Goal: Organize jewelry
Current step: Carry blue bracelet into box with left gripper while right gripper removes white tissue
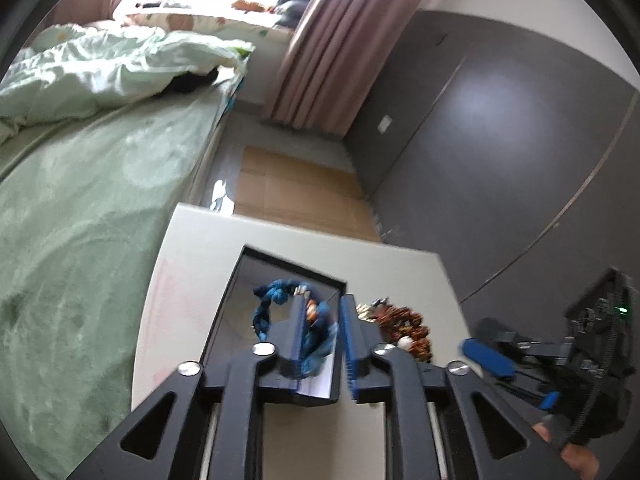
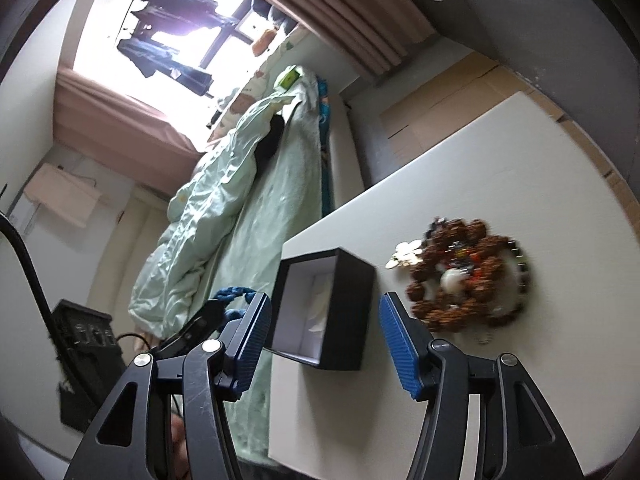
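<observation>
Left tongs (image 1: 322, 324) clamp a blue braided bracelet (image 1: 276, 304) above the black box (image 1: 240, 280); right tongs (image 2: 324, 338) gape apart, with the beaded jewelry pile (image 2: 466, 276) ahead on the surface (image 2: 500, 152).

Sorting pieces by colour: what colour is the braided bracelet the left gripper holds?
Blue, braided bracelet, clearest in the left wrist view.

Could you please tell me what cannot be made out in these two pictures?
- Left wrist view: the left hand-held gripper hides part of the blue braided bracelet; whether it is gripped is unclear.
- Right wrist view: motion blur smears the brown bead pile; separate pieces cannot be counted.
- Right wrist view: the black box wall hides part of its interior.
</observation>
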The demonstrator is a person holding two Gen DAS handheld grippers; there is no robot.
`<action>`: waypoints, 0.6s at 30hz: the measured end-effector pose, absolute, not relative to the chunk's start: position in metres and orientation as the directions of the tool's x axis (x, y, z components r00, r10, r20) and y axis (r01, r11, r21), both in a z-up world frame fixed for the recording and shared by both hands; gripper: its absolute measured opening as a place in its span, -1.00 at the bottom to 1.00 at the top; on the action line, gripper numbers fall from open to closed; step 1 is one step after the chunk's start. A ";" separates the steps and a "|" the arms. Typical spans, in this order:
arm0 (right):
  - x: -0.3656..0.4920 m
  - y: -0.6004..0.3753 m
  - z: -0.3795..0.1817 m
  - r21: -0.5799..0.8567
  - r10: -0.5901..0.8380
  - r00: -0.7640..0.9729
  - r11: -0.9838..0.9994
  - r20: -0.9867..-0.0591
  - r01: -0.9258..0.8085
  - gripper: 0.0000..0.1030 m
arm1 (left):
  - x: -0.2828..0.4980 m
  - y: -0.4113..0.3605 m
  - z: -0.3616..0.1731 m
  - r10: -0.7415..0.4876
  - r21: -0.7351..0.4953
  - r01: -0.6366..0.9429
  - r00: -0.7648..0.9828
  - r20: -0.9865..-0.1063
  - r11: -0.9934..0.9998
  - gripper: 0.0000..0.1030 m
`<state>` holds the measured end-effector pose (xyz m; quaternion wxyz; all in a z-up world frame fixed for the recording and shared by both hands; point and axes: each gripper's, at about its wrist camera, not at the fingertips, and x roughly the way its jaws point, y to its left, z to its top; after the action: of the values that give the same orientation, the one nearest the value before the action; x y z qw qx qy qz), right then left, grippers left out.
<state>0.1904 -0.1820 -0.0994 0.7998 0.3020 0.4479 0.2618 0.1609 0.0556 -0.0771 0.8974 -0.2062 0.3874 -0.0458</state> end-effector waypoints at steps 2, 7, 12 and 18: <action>0.191 -0.192 -0.099 0.720 0.683 0.471 0.681 -0.558 -0.134 0.11 | 0.165 0.056 -0.084 -0.239 -0.407 -0.098 0.675 -0.698 0.908 0.27; 0.189 -0.218 -0.098 0.733 0.674 0.495 0.672 -0.549 -0.102 0.11 | 0.158 0.056 -0.084 -0.226 -0.403 -0.100 0.694 -0.683 0.910 0.50; 0.186 -0.239 -0.099 0.735 0.656 0.515 0.674 -0.552 -0.071 0.11 | 0.155 0.039 -0.083 -0.234 -0.371 -0.054 0.690 -0.685 0.927 0.50; 0.186 -0.257 -0.104 0.722 0.626 0.516 0.691 -0.585 -0.020 0.11 | 0.161 0.004 -0.080 -0.297 -0.337 0.071 0.665 -0.685 0.939 0.50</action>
<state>0.1863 -0.2569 -0.1040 0.8026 0.3375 0.4488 0.2012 0.1605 0.0038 -0.0799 0.9012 -0.1424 0.3964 -0.1020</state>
